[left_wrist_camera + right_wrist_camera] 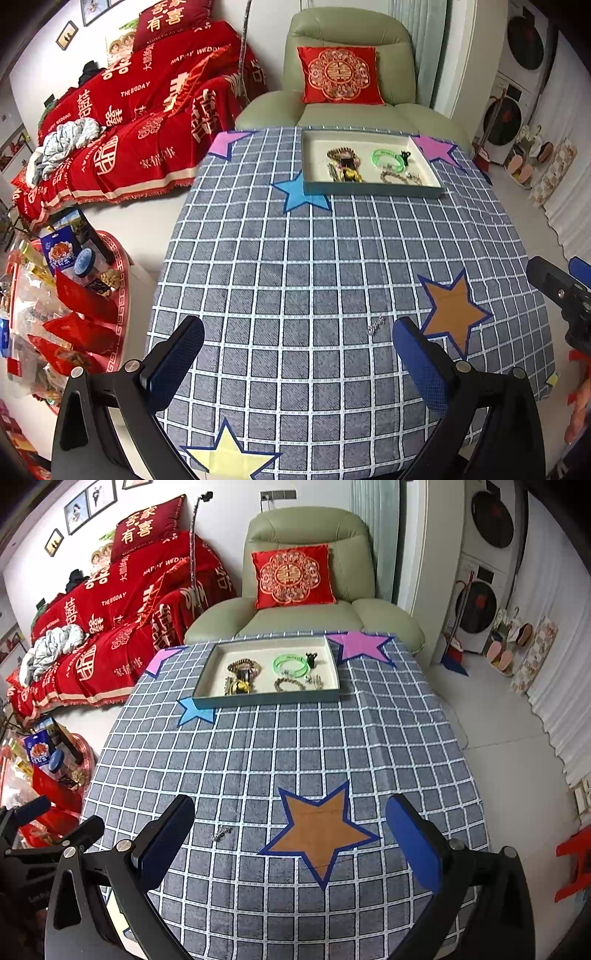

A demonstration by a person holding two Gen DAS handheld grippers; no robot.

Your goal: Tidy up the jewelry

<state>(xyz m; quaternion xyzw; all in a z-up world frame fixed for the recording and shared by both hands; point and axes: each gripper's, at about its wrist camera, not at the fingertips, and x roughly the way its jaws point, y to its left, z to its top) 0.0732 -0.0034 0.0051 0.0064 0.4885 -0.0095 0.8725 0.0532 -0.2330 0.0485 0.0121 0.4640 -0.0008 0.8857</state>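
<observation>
Both tools hang above the near half of the checked tablecloth point(295, 258), jaws spread wide and empty. Ahead of the left gripper point(297, 343) the cloth runs bare to the tray point(207, 666) at the far edge; the table's left edge drops off just beside its left finger. A small silver trinket point(376, 325) lies on the cloth just inside its right finger, beside the orange star point(319, 830) that sits between the fingers of the right gripper point(290, 829). The tray holds a green bangle point(291, 665) and tangled beaded pieces. Beyond stands a green armchair point(306, 528), with a red-draped sofa point(147, 110) off left.
</observation>
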